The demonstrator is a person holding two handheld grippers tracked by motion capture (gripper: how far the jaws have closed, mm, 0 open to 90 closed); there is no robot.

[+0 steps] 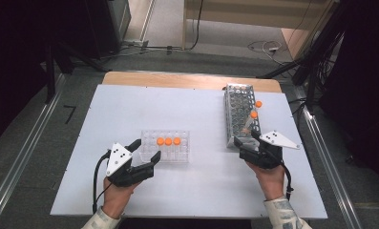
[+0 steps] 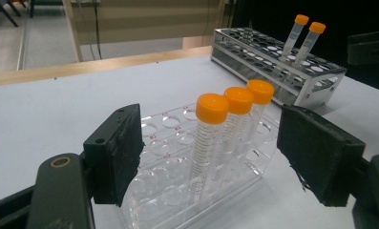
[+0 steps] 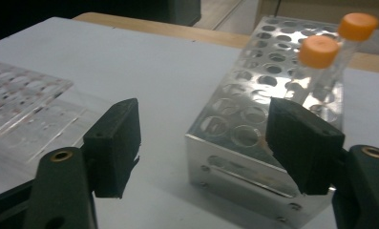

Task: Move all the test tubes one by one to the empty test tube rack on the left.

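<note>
A: Left gripper [image 1: 145, 151] sits at the near corner of the clear rack [image 1: 150, 137], jaws spread, nothing between the pads. Three orange-capped tubes [image 2: 210, 138] stand upright in a row in that rack.

B: And the right gripper [image 1: 250, 141] is at the near end of the metal rack [image 1: 233, 114], jaws wide too, pinching nothing. Two more tubes [image 3: 321, 71] lean in holes farther back along its right edge.

A: That lean is the worry. A tilted tube can slip sideways if the pads catch it off-centre.

B: Or drag on the hole's rim coming out and jolt the whole metal rack.

A: The two stand close together as well, so a wide jaw could knock the neighbour's cap.

B: Over at the clear rack, the left jaws straddle the corner. A nudge there could shove that light plastic rack and rattle the three tubes.

A: Then the next free hole shifts, and a tube coming down misses it.
</note>
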